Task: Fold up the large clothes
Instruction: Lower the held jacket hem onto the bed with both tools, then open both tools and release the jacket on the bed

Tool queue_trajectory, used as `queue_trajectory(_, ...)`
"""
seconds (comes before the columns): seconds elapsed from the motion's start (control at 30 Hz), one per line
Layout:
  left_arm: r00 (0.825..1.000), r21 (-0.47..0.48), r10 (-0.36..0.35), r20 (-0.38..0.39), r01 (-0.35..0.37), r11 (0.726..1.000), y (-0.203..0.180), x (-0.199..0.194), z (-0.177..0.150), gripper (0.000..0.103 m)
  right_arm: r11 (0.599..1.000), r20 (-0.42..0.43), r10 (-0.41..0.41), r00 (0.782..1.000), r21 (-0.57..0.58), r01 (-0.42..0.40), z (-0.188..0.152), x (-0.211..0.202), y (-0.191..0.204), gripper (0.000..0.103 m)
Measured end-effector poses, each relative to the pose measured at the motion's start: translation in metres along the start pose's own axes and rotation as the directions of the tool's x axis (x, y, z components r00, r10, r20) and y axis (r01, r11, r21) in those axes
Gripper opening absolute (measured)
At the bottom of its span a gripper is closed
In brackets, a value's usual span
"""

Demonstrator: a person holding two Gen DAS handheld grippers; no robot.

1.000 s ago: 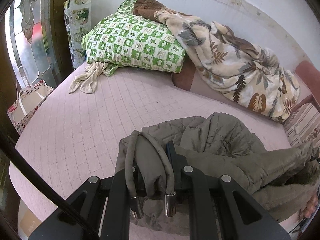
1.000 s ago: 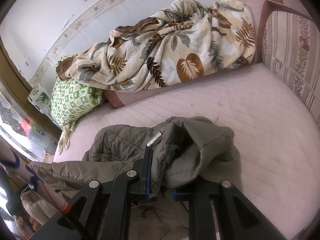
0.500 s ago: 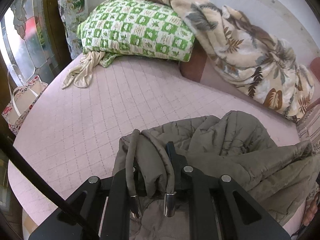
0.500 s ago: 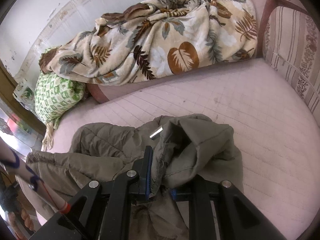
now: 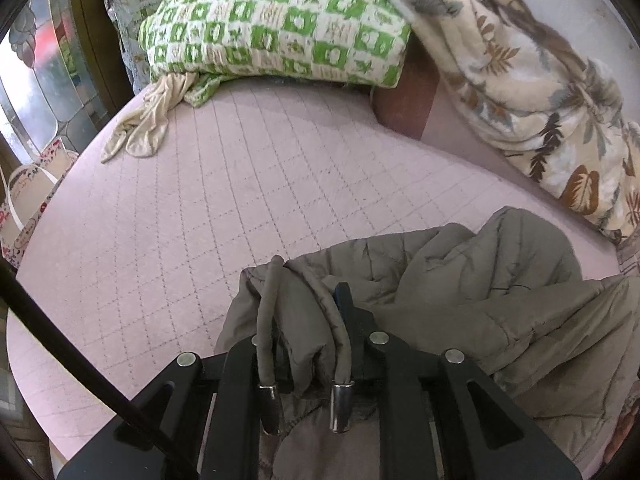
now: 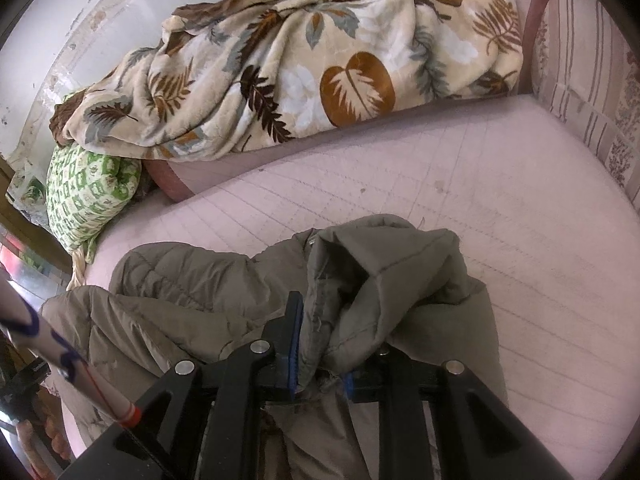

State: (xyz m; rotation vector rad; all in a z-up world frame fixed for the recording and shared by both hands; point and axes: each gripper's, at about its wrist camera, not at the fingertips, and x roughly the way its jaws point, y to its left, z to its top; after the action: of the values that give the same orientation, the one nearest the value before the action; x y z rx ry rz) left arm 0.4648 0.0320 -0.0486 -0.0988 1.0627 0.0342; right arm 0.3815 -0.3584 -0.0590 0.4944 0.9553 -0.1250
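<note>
An olive-grey quilted jacket (image 5: 472,280) lies bunched on the pink quilted bed (image 5: 240,184). My left gripper (image 5: 304,320) is shut on a fold of the jacket near its drawcords (image 5: 266,320), whose metal tips hang over the jaws. In the right wrist view the same jacket (image 6: 192,288) spreads to the left. My right gripper (image 6: 320,320) is shut on another bunched part of the jacket, with fabric draped over the right finger and the bed (image 6: 500,200) beyond.
A green-checked pillow (image 5: 276,24) and a leaf-print blanket (image 5: 520,80) lie along the back of the bed. A beige cloth (image 5: 144,128) lies at the left edge. A striped cushion (image 6: 588,80) stands at the right. A bag (image 5: 24,200) sits beside the bed.
Both grippers have moved forward over the bed with the jacket still held. The pillow and blanket now appear closer and higher in both views.
</note>
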Motion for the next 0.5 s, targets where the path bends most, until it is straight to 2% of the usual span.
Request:
queue_trajectory(0.2,0.997,-0.080,-0.067,-0.040,0.064,0.995,0.011,0.018,0.001,0.018,0.999,-0.010,0.009,1.000,0.036,-0.009,0.000,0.014,-0.006,0.022)
queue_trajectory(0.3,0.988,-0.100,-0.154,-0.020,0.152,0.983,0.020,0.006,0.004,0.024,0.999,0.001,0.015,1.000,0.046,-0.015,0.000,0.014,-0.005,0.025)
queue_trajectory(0.37,0.964,-0.140,-0.264,0.008,0.263,0.955,0.035,-0.006,0.006,0.035,0.998,0.011,0.030,0.999,0.048,-0.031,0.000,0.009,-0.005,0.030)
queue_trajectory(0.4,0.949,-0.160,-0.315,0.022,0.315,0.936,0.042,-0.012,0.007,0.037,0.997,0.023,0.048,0.999,0.053,-0.049,0.001,0.005,-0.006,0.036)
queue_trajectory(0.47,0.923,-0.198,-0.381,0.046,0.383,0.902,0.056,-0.023,0.008,0.043,0.995,0.048,0.072,0.996,0.063,-0.075,0.001,-0.003,-0.007,0.045)
queue_trajectory(0.5,0.918,-0.208,-0.393,0.054,0.395,0.895,0.059,-0.027,0.009,0.045,0.995,0.058,0.077,0.995,0.065,-0.081,0.001,-0.007,-0.007,0.049)
